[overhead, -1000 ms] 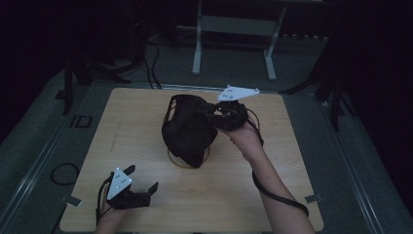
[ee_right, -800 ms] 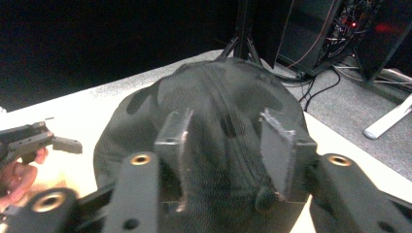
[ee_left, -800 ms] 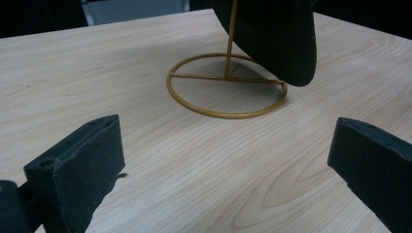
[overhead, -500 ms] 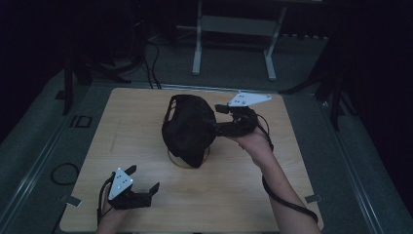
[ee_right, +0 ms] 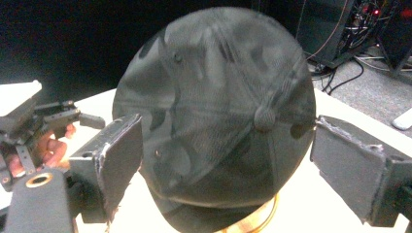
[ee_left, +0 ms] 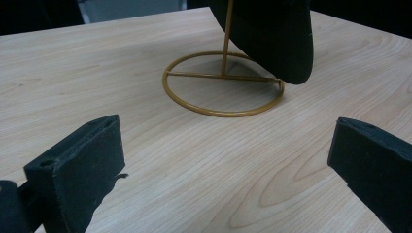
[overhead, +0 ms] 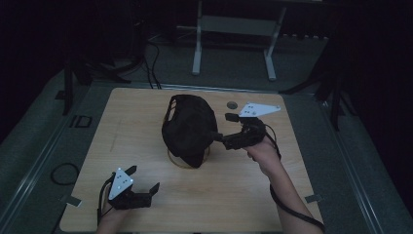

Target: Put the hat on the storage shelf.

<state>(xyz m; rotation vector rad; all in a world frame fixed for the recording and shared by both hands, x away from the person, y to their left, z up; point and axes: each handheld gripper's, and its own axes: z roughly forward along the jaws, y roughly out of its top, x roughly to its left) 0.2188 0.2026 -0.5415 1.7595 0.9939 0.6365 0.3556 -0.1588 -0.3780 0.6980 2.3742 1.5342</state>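
Wooden table point(overhead: 146, 126), cap point(overhead: 190, 127) seemingly between right gripper point(overhead: 220, 127) fingers point(ee_right: 114, 162)

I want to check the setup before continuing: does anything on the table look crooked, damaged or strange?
Nothing stands out. The dark camouflage cap hangs on the thin gold wire stand with a ring base, which sits flat on the light wooden table. Nothing looks spilled or broken. Both the left gripper and right gripper are open.
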